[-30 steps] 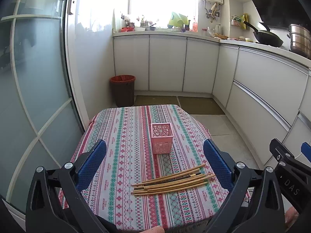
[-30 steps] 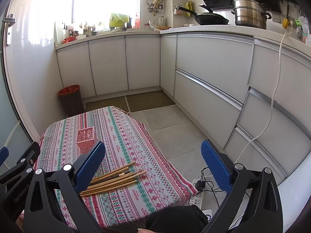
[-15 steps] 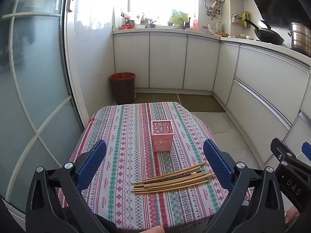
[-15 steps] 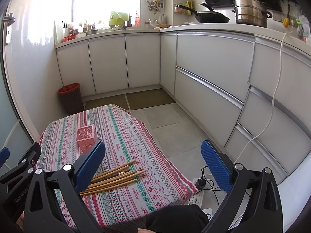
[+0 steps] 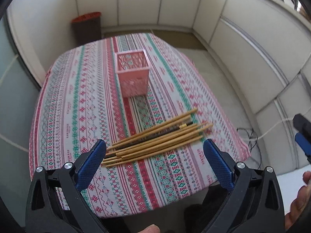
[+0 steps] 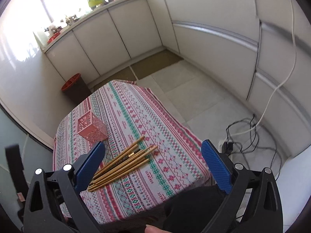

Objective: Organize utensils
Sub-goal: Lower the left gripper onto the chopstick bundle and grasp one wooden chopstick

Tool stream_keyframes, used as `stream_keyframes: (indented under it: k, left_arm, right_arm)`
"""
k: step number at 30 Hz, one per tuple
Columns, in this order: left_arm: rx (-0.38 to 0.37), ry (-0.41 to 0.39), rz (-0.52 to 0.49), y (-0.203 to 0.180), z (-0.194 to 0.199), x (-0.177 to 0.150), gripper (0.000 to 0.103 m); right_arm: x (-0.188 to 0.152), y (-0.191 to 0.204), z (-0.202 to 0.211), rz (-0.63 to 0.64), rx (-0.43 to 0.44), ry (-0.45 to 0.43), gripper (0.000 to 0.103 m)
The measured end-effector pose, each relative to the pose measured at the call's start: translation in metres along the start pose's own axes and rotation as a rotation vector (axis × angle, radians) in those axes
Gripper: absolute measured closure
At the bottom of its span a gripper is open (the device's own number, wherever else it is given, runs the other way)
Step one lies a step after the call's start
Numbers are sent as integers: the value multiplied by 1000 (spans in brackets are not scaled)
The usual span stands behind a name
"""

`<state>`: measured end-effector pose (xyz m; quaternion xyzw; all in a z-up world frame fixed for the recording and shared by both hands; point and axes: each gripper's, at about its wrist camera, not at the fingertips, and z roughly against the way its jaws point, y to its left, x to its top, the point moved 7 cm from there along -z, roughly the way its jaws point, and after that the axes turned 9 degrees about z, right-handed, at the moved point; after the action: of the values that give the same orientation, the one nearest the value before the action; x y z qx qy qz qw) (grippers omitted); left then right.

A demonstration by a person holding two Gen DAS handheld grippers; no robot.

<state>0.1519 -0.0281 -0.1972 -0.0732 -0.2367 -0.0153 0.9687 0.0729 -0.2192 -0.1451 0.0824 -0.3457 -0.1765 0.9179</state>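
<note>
Just chopsticks (image 5: 155,137) beneath hand-held gripper (image 5: 154,159) (open).

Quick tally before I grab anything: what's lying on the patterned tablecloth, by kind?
Pink perforated square plastic holder: 1
Pale wooden chopsticks: about 7 (they overlap, so the count is not exact)
Dark chopstick with a gold band: 1, possibly more hidden in the pile
Total: about 9

Bright daylight enters from the window (image 6: 64,2), which is overexposed. Both views show slight motion blur, strong fisheye bending and dark corners. The white cabinets (image 6: 120,31) reflect soft glare.
</note>
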Motion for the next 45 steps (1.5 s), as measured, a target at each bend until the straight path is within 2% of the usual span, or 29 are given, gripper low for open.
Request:
stream_keyframes:
  k: [4, 6, 9, 11, 14, 17, 20, 22, 23, 24, 26, 28, 31, 34, 36, 39, 42, 45]
  left_arm:
    - [73, 109, -181, -16, -51, -10, 7]
    - [53, 145, -234, -31, -66, -7, 7]
    - [-25, 144, -276, -56, -76, 14, 7]
    - [-68, 170, -348, -80, -91, 29, 7]
    - [-28, 256, -426, -100, -123, 38, 7]
    - [-13, 316, -438, -106, -151, 46, 8]
    - [14, 407, -451, -105, -177, 45, 21]
    - [34, 448, -474, -104, -189, 42, 42]
    - [35, 463, -480, -105, -193, 41, 45]
    - [25, 460, -483, -106, -194, 42, 45]
    - [-2, 456, -486, -108, -193, 42, 58]
    - [4, 445, -505, -109, -193, 43, 74]
    - [-2, 436, -529, -111, -194, 50, 86]
    - [-30, 410, -519, -108, -188, 49, 91]
    - [-31, 356, -535, -100, -183, 51, 96]
    - [-59, 282, -532, -86, -162, 55, 97]
    - [-102, 197, -517, -68, -120, 60, 97]
    - [-143, 106, -498, -46, -70, 62, 97]
  right_arm:
    - [-9, -39, -30, -119, -14, 62, 7]
    - [-12, -50, -45, -128, -30, 91, 7]
    - [-14, -64, -62, -151, -47, 130, 7]
    - [-17, -72, -73, -173, -42, 167, 7]
    - [-21, -86, -85, -207, -50, 208, 7]
    - [-24, -99, -91, -234, -67, 223, 7]
    - [-24, -104, -94, -229, -81, 226, 7]
    - [-24, -103, -96, -220, -88, 229, 7]
    - [-24, -103, -97, -214, -90, 233, 7]
    - [-25, -102, -99, -210, -92, 237, 7]
    - [-26, -102, -101, -206, -96, 246, 7]
    - [-27, -100, -103, -204, -100, 257, 7]
    - [-28, -97, -104, -196, -103, 264, 7]
    - [-30, -89, -106, -181, -103, 277, 7]
    - [-31, -84, -108, -176, -99, 292, 7]
    - [-33, -76, -117, -176, -105, 316, 7]
    - [-36, -64, -131, -201, -98, 343, 7]
    - [-42, -47, -152, -273, -44, 405, 8]
